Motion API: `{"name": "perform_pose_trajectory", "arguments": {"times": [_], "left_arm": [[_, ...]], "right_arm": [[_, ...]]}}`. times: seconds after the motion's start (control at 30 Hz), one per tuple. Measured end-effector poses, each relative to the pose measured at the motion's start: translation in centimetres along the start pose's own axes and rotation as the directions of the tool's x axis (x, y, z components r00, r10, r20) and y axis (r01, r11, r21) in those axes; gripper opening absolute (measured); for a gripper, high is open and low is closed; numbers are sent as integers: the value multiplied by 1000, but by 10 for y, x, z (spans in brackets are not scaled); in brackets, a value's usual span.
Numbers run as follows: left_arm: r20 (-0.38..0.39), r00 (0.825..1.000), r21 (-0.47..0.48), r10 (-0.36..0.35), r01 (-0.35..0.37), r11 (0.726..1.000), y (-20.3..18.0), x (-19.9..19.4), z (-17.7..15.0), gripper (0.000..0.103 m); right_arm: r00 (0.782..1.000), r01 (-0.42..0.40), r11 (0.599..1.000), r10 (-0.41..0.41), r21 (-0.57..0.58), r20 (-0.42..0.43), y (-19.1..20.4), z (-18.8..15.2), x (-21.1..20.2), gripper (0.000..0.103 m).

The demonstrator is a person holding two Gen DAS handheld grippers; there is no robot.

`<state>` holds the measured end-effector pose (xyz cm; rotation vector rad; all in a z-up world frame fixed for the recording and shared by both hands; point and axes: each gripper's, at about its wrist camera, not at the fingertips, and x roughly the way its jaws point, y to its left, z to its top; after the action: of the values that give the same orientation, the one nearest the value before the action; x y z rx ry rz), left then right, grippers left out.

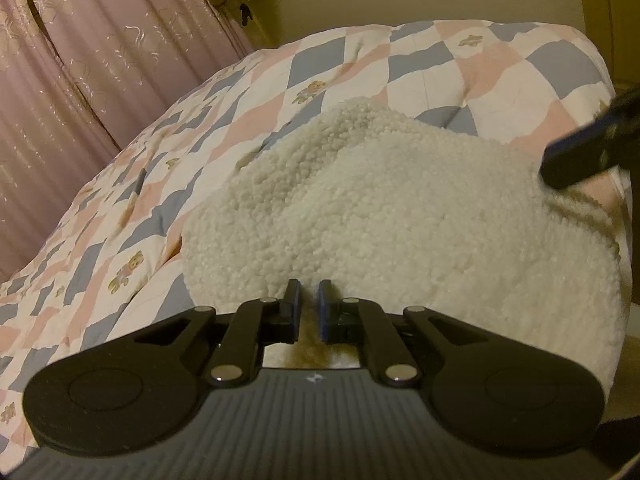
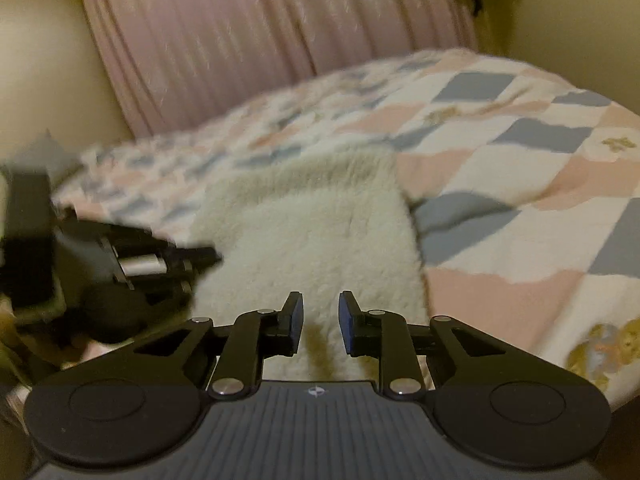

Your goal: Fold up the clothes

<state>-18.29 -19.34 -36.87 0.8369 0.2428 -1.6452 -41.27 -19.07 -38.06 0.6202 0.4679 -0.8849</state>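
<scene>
The cream-white fluffy sherpa-fleece garment (image 1: 360, 208) lies in a thick bunched mound near the bed's near edge, on the quilt, w/ one narrower flap reaching toward the far side in the right wrist view (image 2: 312, 232). Judging by the pile, it's soft, bulky, fairly light, no stiffness at all; it should sag and spring back rather than hold a crease, but the nubby surface looks grippy, not slippery. Best hold prob. at a hem or corner edge, pinching deep enough to catch the full thickness; which garment edge is which, can't tell. Left gripper (image 1: 308, 308) sits at the mound's near edge, jaws nearly closed w/ a slim gap, nothing clearly caught betw. them. Right gripper (image 2: 320, 320) hovers over the fleece at the near edge, jaws a bit wider apart, empty. Surface: padded patchwork quilt in pink, grey-blue and white diamonds w/ small bear prints (image 1: 120, 208), soft and uneven, so folds won't press flat easily. Behind the bed hang pink pleated curtains (image 1: 80, 60); cream walls, dim warm light. Right view is motion-blurred.
</scene>
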Motion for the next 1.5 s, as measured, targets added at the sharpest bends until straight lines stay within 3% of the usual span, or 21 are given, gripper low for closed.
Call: {"name": "perform_pose_trajectory", "arguments": {"times": [0.07, 0.2, 0.37, 0.6, 0.73, 0.9, 1.03, 1.27, 1.37, 1.5], "left_arm": [[4, 1000, -12, -5, 5, 1000, 2, -2, 2, 4], [13, 1000, -36, -15, 16, 999, 7, -7, 7, 11], [60, 998, -194, 4, 8, 981, 57, -4, 28, 11], [-52, 995, -282, -90, 71, 957, 81, 61, 19, 11], [-63, 996, -245, -60, 43, 969, 65, 74, 12, 9], [3, 1000, -162, -21, 21, 987, 63, 46, 30, 9], [47, 999, -133, -15, 21, 991, 65, 41, 45, 12], [-16, 999, -161, -34, 31, 986, 59, 76, 38, 12], [-31, 999, -170, -42, 36, 985, 55, 87, 34, 10], [-54, 998, -169, -39, 30, 985, 48, 103, 29, 9]], "right_arm": [[997, 43, 999, -43, -1, -66, 1, -9, 20, 23], [996, 38, 999, -39, -20, -74, 3, -5, 18, 23], [994, 16, 1000, -15, 17, -104, -3, -7, 20, 23], [992, -7, 999, 13, 49, -128, -12, -10, 22, 20], [987, -29, 997, 39, 65, -156, -18, -7, 23, 18], [985, -76, 995, 85, 68, -149, -22, 25, 9, 22], [997, -41, 999, 38, -36, -69, -10, 59, 43, 26], [996, 42, 977, -25, -208, 82, 12, 119, 103, 26], [993, 105, 960, -116, -258, -25, 4, 114, 153, 24], [986, 112, 968, -137, -223, -97, -10, 106, 169, 23]]}}
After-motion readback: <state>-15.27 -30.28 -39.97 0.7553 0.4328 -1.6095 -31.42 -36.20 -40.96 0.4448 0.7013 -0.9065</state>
